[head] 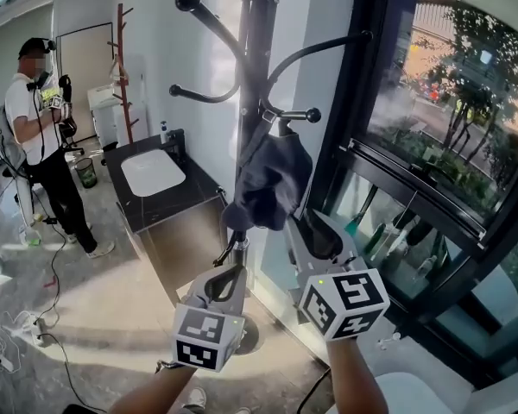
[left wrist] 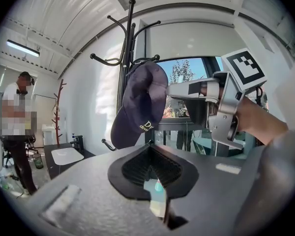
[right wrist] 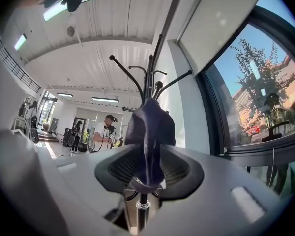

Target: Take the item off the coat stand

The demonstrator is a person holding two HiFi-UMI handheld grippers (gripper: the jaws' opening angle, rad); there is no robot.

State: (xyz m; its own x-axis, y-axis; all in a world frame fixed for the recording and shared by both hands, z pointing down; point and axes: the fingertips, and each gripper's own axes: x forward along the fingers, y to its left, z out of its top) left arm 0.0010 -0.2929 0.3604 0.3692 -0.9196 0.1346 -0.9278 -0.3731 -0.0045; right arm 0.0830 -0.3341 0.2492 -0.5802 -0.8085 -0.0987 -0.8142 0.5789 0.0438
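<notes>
Daylight floods through the window (head: 432,136). The cap (left wrist: 137,102) looks dark, backlit. Fisheye edges bend and darken

Your head view sits above and close to the coat stand (head: 252,59), looking steeply down past its hooks and the dark cap (head: 272,184) to the floor. Your left gripper view looks up at both from lower and a little farther back, with the window (left wrist: 187,70) behind them. Your right gripper view is right up against the cap, tilted toward the ceiling (right wrist: 113,33). All three share the stand, the cap and the distant person (head: 39,110).
</notes>
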